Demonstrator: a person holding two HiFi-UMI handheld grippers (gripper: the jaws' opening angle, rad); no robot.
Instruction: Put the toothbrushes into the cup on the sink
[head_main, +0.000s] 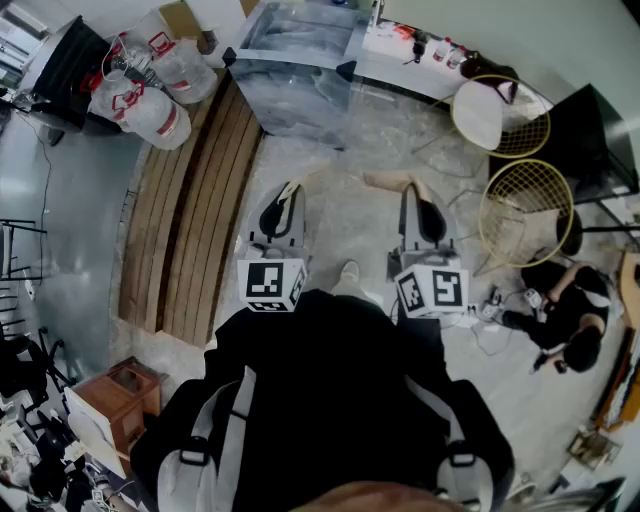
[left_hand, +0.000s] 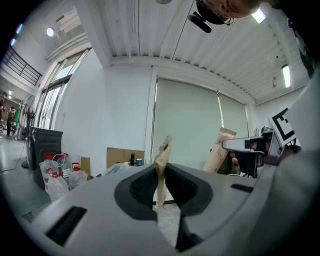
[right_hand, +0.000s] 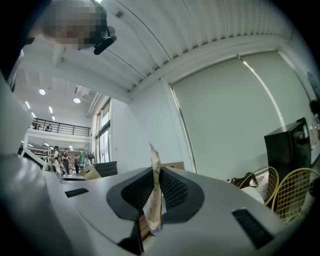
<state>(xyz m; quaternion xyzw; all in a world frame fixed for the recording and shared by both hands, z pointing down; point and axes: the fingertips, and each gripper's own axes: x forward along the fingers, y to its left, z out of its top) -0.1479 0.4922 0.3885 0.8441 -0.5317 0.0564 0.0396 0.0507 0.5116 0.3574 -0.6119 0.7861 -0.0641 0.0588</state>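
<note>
Claws (left_hand: 161, 170) (right_hand: 154, 180) clamped, paper packets (left_hand: 163, 149) (right_hand: 155, 161) pinched (contents hidden)

1. left packet (left_hand: 162, 170): clamped part hidden by my fingers (left_hand: 135, 187); contents can't tell.
2. right packet (right_hand: 154, 197): same; its print too small to read.
3. Head view: my torso (head_main: 330, 400) covers my arms.

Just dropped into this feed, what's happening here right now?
A person stands holding a gripper in each hand. The left gripper has its jaws shut on a tan paper packet, and the right gripper clamps a second packet; each probably wraps a toothbrush. Both point roughly level toward a grey marbled counter ahead. No cup shows in any view, so nothing is delivered yet. Another person crouches on the floor at the right.
</note>
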